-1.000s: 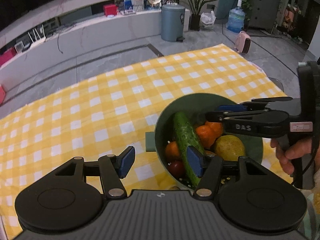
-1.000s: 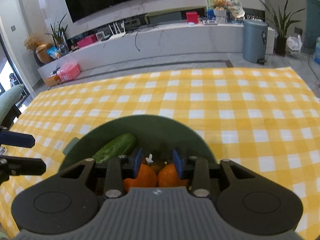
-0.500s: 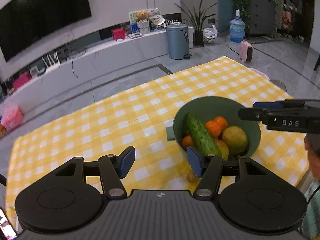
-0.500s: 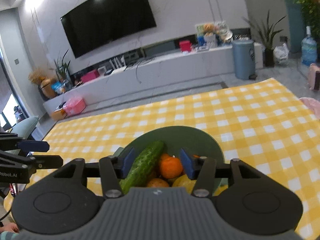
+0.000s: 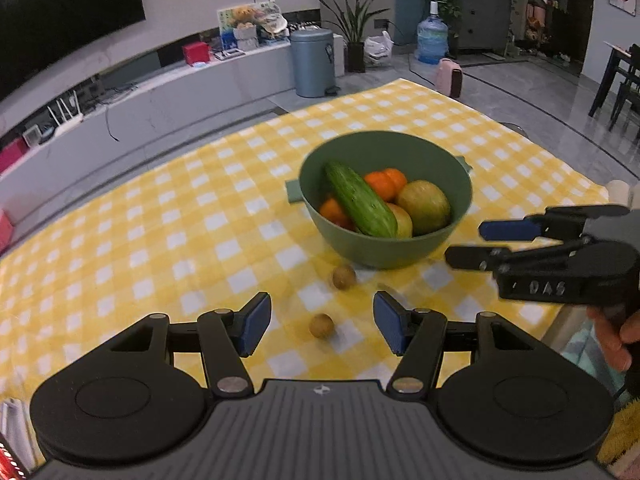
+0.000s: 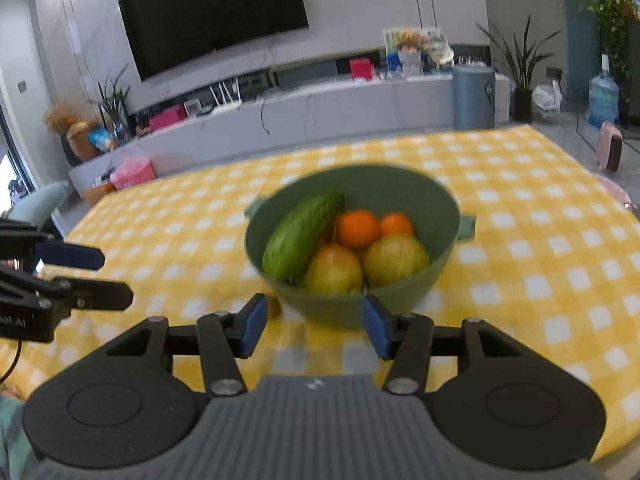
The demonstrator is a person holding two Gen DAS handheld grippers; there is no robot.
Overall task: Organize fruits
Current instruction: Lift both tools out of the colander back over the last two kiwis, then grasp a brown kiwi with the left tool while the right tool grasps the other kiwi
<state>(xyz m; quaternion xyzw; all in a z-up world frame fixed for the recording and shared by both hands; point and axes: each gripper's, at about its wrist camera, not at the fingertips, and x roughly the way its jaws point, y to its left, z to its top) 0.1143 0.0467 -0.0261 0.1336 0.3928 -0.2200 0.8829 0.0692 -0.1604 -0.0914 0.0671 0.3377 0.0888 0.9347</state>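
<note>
Mostly, the fruit is gathered in the green bowl (image 5: 384, 240): cucumber (image 5: 360, 200), oranges (image 5: 384, 180), pears (image 5: 424, 206). Two small brown fruits (image 5: 321, 325), perhaps longans, are left near it on the checked cloth (image 5: 160, 220). Left gripper (image 5: 316, 322) and right gripper (image 6: 314, 320) are spread, empty.

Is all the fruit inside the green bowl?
No, two small brown fruits lie on the checked cloth outside the green bowl.

Both grippers have pulled back from the green bowl (image 5: 386, 240); the right gripper (image 6: 314, 326), narrowed before, has now spread its fingers.
</note>
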